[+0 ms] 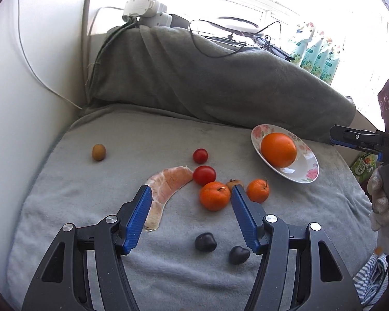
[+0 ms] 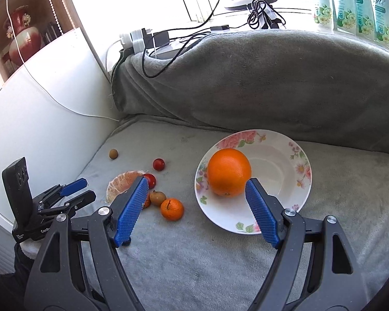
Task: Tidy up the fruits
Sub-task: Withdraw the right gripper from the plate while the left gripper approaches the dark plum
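A: Where the grey blanket [image 1: 168, 134] is read from nine o'clock, what is shown first?
B: A small brown fruit [image 1: 98, 152], then a peeled pomelo segment [image 1: 168, 181], two cherry tomatoes [image 1: 200, 155], and two mandarins [image 1: 215, 196]. The left gripper [image 1: 191, 194] is held spread wide, with nothing grasped.

A: And toward three o'clock?
B: A large orange [image 2: 229, 172] is seen resting in the floral plate [image 2: 277, 155]. The right gripper [image 2: 196, 187] is likewise parted and empty.

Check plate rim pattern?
Pink flowers with green leaves on the white plate; right wrist view shows it best.
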Demonstrator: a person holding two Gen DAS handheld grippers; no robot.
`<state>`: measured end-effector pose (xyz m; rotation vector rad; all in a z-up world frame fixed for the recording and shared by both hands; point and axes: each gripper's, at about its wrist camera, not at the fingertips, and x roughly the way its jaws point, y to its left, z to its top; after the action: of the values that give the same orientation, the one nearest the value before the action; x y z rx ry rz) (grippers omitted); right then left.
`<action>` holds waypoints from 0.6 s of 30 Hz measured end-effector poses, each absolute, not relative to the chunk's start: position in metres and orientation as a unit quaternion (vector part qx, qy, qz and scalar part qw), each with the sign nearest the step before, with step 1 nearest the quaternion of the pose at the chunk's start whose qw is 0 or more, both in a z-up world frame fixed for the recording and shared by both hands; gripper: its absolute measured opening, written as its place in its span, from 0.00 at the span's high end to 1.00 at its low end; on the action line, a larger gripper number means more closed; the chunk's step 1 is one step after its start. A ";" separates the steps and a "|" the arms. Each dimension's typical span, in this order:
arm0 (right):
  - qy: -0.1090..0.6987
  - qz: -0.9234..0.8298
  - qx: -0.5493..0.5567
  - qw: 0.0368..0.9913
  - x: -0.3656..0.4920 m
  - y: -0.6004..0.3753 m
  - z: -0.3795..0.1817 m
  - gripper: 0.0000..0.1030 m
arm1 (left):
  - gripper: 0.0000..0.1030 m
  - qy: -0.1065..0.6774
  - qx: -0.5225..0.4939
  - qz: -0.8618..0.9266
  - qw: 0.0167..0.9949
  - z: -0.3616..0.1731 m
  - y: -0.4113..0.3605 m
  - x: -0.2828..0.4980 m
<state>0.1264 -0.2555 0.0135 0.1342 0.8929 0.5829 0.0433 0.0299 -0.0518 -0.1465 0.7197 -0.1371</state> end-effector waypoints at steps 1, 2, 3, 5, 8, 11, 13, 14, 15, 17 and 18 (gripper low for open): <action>0.426 0.280 0.063 0.858 0.127 -0.253 0.013 0.22 | 0.39 0.353 -0.074 -0.062 0.931 -0.054 0.035 0.042; 0.427 0.282 0.061 0.857 0.127 -0.250 0.013 0.22 | 0.39 0.355 -0.077 -0.058 0.930 -0.056 0.039 0.041; 0.428 0.284 0.059 0.856 0.127 -0.247 0.012 0.22 | 0.39 0.356 -0.080 -0.055 0.929 -0.057 0.042 0.040; 0.429 0.288 0.053 0.854 0.127 -0.241 0.011 0.22 | 0.39 0.359 -0.084 -0.050 0.928 -0.061 0.048 0.038; 0.431 0.294 0.044 0.852 0.127 -0.233 0.008 0.22 | 0.39 0.360 -0.088 -0.049 0.927 -0.065 0.053 0.038; 0.434 0.299 0.040 0.849 0.127 -0.226 0.005 0.22 | 0.39 0.361 -0.092 -0.052 0.926 -0.066 0.053 0.036; 0.437 0.304 0.039 0.845 0.126 -0.224 0.002 0.22 | 0.39 0.363 -0.092 -0.056 0.925 -0.068 0.052 0.037; 0.438 0.306 0.038 0.844 0.126 -0.222 0.001 0.22 | 0.39 0.364 -0.092 -0.058 0.925 -0.069 0.051 0.038; 0.439 0.306 0.035 0.844 0.125 -0.220 -0.001 0.22 | 0.39 0.365 -0.092 -0.060 0.925 -0.069 0.050 0.039; 0.440 0.308 0.028 0.843 0.121 -0.217 -0.004 0.22 | 0.39 0.366 -0.094 -0.065 0.923 -0.070 0.048 0.041; 0.440 0.309 0.024 0.843 0.120 -0.215 -0.006 0.22 | 0.39 0.368 -0.096 -0.068 0.922 -0.071 0.048 0.043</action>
<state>0.1195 -0.2153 -0.0060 0.0507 0.9293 0.6532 0.0432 0.0476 -0.0713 -0.1970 0.7550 -0.1391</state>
